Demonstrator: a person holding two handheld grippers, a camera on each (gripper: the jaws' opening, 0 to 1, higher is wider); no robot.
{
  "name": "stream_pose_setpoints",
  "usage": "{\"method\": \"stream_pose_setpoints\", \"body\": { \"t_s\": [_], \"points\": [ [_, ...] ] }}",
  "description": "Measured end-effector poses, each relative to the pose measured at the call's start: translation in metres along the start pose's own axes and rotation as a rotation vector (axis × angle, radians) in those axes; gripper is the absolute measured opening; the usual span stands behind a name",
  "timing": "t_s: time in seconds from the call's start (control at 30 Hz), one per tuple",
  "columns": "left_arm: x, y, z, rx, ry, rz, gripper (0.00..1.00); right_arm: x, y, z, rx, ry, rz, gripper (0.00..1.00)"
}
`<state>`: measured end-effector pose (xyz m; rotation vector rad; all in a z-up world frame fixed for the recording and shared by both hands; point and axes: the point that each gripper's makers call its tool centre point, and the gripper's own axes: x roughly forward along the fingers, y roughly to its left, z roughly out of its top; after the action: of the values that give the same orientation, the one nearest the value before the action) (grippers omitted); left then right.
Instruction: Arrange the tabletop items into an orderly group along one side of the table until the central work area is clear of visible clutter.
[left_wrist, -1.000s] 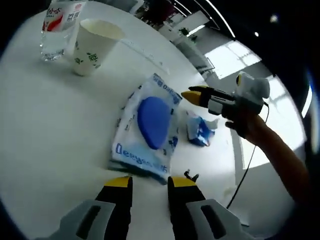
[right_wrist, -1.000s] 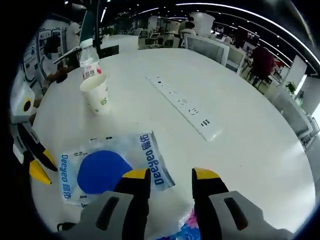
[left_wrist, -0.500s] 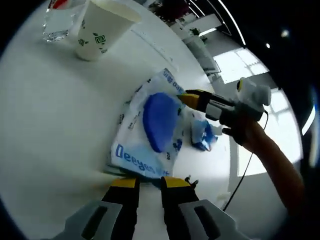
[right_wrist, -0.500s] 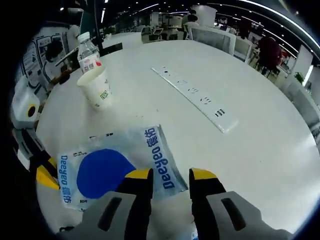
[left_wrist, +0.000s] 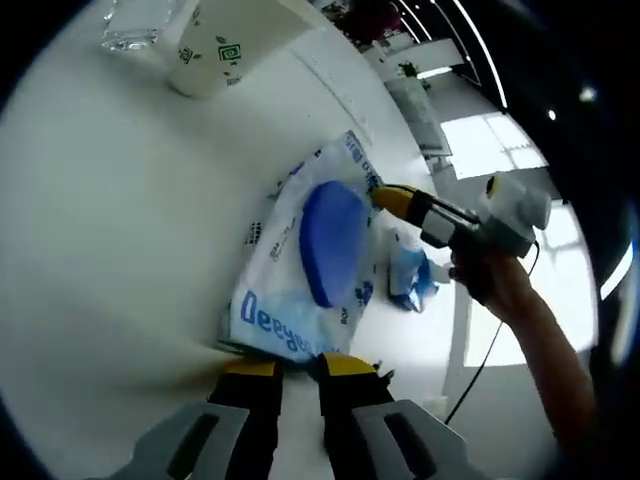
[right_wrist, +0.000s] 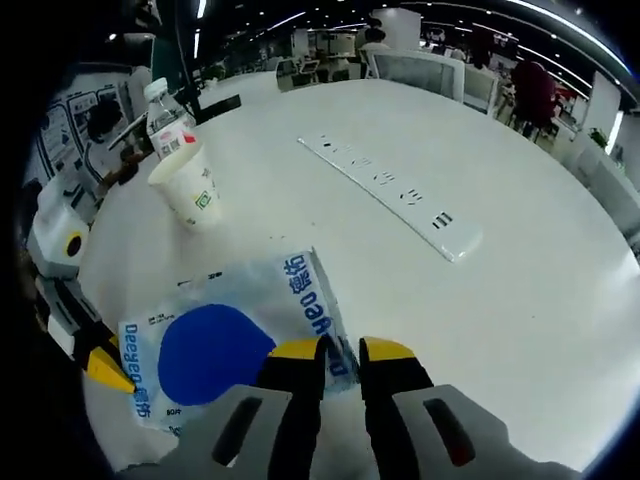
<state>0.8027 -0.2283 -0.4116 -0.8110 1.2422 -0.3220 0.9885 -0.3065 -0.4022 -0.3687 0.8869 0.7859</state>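
Observation:
A flat pack of wet wipes (left_wrist: 315, 260) with a blue round lid lies on the white table (left_wrist: 110, 230). My left gripper (left_wrist: 298, 368) has its jaws drawn close on the pack's near edge. My right gripper (right_wrist: 340, 352) is pinched on the opposite end of the wipes pack (right_wrist: 225, 345). In the left gripper view the right gripper (left_wrist: 385, 195) reaches in from the right at the pack's far edge, held by a hand (left_wrist: 490, 285). The left gripper (right_wrist: 105, 368) shows at the left of the right gripper view.
A paper cup (right_wrist: 190, 185) and a water bottle (right_wrist: 165, 115) stand together beyond the pack. A white power strip (right_wrist: 390, 190) lies across the table's middle. A small crumpled blue packet (left_wrist: 410, 275) sits beside the pack. Chairs and desks are behind the table.
Both grippers have closed in on the wipes pack from opposite ends, and their jaws have narrowed from open onto its edges.

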Motion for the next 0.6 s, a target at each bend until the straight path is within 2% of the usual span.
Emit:
{"method": "stream_pose_setpoints", "body": {
  "t_s": [0.1, 0.13, 0.47, 0.6],
  "points": [
    [0.001, 0.000, 0.001, -0.002, 0.002, -0.001, 0.10, 0.004, 0.005, -0.002, -0.027, 0.014, 0.021, 0.00],
    [0.001, 0.000, 0.001, -0.004, 0.004, -0.003, 0.10, 0.004, 0.005, -0.001, -0.062, 0.016, 0.007, 0.00],
    [-0.004, -0.006, 0.005, -0.034, 0.013, -0.044, 0.01, 0.003, 0.005, -0.002, -0.112, 0.040, -0.004, 0.00],
    [-0.008, -0.009, 0.007, -0.008, 0.016, -0.052, 0.00, -0.005, 0.005, -0.005, -0.111, 0.038, -0.015, 0.00]
  ]
}}
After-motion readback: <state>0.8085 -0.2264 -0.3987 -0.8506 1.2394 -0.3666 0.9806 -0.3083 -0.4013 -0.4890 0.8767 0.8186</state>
